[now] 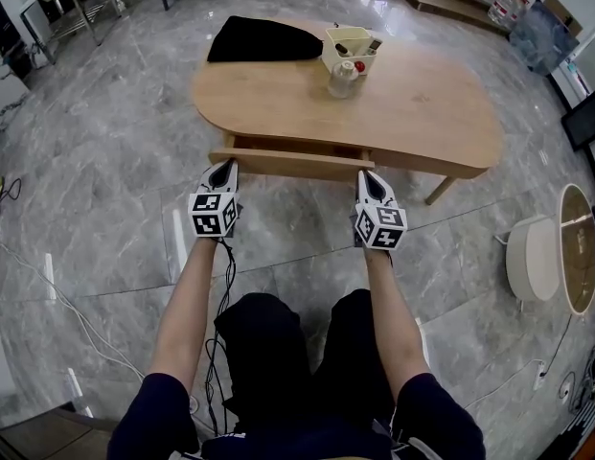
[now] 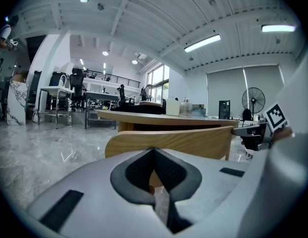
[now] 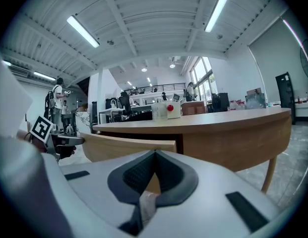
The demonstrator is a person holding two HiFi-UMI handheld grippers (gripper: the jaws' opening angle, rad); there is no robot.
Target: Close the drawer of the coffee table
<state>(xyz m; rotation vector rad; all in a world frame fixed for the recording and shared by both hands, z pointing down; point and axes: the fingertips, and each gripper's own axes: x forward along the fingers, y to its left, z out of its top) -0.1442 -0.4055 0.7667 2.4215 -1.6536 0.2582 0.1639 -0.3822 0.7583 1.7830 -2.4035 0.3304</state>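
The light wooden coffee table (image 1: 412,103) has its drawer (image 1: 292,164) pulled partly out toward me. The drawer's front panel (image 2: 193,142) fills the middle of the left gripper view and shows in the right gripper view as a wooden front (image 3: 126,147) too. My left gripper (image 1: 223,171) is shut, its tip at the left end of the drawer front. My right gripper (image 1: 371,179) is shut, its tip at the right end of the front. Neither holds anything.
On the tabletop lie a black cloth (image 1: 263,41), a cream caddy (image 1: 350,46) and a small jar with a red lid (image 1: 343,78). A round white side table (image 1: 551,257) stands at the right. A table leg (image 1: 439,189) slants down right of the drawer.
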